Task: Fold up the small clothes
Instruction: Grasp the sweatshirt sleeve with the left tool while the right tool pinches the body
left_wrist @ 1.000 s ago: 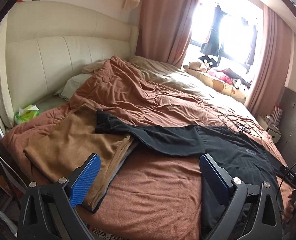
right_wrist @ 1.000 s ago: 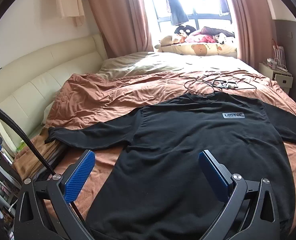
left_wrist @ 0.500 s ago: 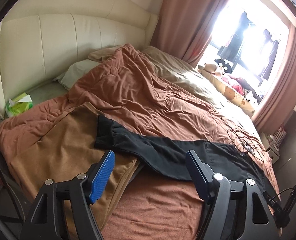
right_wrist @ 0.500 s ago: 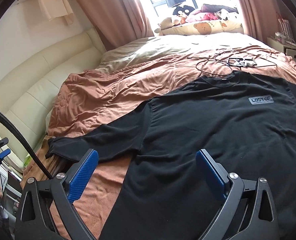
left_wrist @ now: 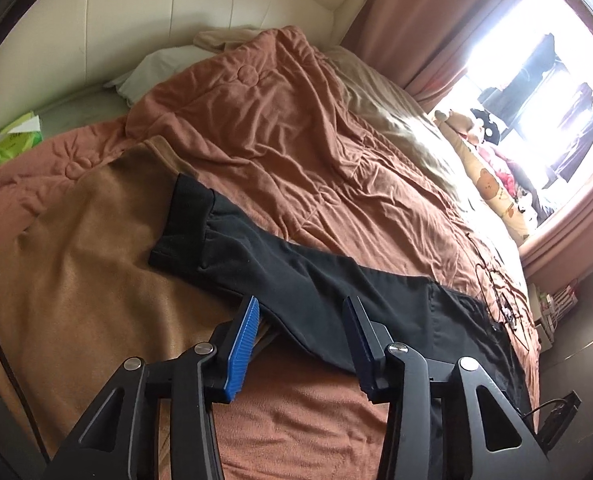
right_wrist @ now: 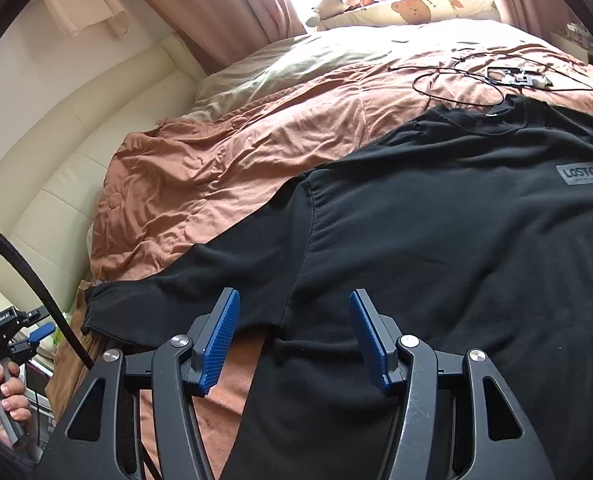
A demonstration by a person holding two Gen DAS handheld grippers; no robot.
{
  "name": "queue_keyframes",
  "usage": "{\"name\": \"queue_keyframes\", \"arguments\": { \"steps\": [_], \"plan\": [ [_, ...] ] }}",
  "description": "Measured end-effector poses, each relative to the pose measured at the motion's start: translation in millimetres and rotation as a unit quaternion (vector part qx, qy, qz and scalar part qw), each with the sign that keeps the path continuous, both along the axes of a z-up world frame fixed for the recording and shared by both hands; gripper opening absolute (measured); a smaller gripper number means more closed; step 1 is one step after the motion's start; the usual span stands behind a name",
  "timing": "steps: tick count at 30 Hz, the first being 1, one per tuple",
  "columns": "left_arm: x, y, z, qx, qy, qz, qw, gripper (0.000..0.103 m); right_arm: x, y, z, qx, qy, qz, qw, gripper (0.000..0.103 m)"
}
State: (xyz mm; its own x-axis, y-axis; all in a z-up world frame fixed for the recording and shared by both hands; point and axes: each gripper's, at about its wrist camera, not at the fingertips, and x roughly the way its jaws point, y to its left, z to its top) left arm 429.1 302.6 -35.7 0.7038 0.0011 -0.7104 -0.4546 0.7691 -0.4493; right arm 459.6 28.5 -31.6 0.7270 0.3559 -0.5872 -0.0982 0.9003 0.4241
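Note:
A black long-sleeved sweatshirt (right_wrist: 456, 240) with a grey chest label lies spread flat, front up, on the brown duvet. Its sleeve (left_wrist: 296, 264) stretches out left, and the cuff (left_wrist: 184, 216) rests on a tan blanket. My left gripper (left_wrist: 302, 320) hovers low over the sleeve's lower edge, jaws closing, with the cloth lying under the gap and the pads clear of it. My right gripper (right_wrist: 294, 316) hangs over the armpit where sleeve meets body, jaws also closing and not pressing on fabric. A hand (right_wrist: 0, 392) holds the left gripper at the far left of the right wrist view.
A folded tan blanket (left_wrist: 76, 260) lies at the bed's left side. A cream padded headboard (left_wrist: 176, 20) stands behind it, with a green tissue pack (left_wrist: 12, 144) nearby. Black cables and a small device (right_wrist: 508, 76) lie beyond the collar. Plush pillows (right_wrist: 408, 8) line the window.
Both grippers have come forward and down toward the sweatshirt, the left over the sleeve, the right over the armpit. Both pairs of jaws have narrowed, and the left view has rolled.

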Motion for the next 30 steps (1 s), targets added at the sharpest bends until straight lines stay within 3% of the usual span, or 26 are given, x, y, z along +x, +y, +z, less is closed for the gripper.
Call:
{"name": "queue_keyframes", "arguments": {
  "steps": [5, 7, 12, 16, 18, 19, 22, 30],
  "plan": [
    [20.2, 6.6, -32.6, -0.033, 0.026, 0.011, 0.9991, 0.045, 33.8, 9.2, -17.2, -0.003, 0.018, 0.009, 1.000, 0.055],
    [26.7, 8.6, -42.4, -0.038, 0.034, 0.015, 0.9986, 0.045, 46.3, 10.5, -26.6, 0.001, 0.032, 0.012, 0.999, 0.046],
    [37.1, 12.7, -65.8, -0.054, 0.057, 0.035, 0.9963, 0.045, 77.4, 11.7, -50.9, 0.013, 0.064, 0.010, 0.998, 0.045],
    [49.9, 17.4, -80.1, -0.062, 0.059, 0.045, 0.9953, 0.045, 97.5, 11.8, -69.0, 0.037, 0.090, 0.017, 0.995, 0.034],
    [55.8, 22.2, -83.6, -0.066, 0.058, 0.059, 0.9943, 0.032, 106.6, 10.8, -77.1, 0.050, 0.100, 0.021, 0.994, 0.026],
    [56.4, 23.6, -82.1, -0.067, 0.057, 0.070, 0.9936, 0.019, 111.1, 10.8, -80.8, 0.059, 0.104, 0.024, 0.993, 0.022],
    [59.5, 21.2, -67.3, -0.063, 0.028, 0.069, 0.9952, 0.005, 119.9, 11.4, -85.4, 0.073, 0.106, 0.029, 0.991, 0.018],
    [77.3, -5.3, -16.5, -0.042, -0.027, 0.022, 0.9985, 0.005, 129.1, 14.8, -104.6, 0.140, 0.133, 0.070, 0.979, 0.011]
  ]
}}
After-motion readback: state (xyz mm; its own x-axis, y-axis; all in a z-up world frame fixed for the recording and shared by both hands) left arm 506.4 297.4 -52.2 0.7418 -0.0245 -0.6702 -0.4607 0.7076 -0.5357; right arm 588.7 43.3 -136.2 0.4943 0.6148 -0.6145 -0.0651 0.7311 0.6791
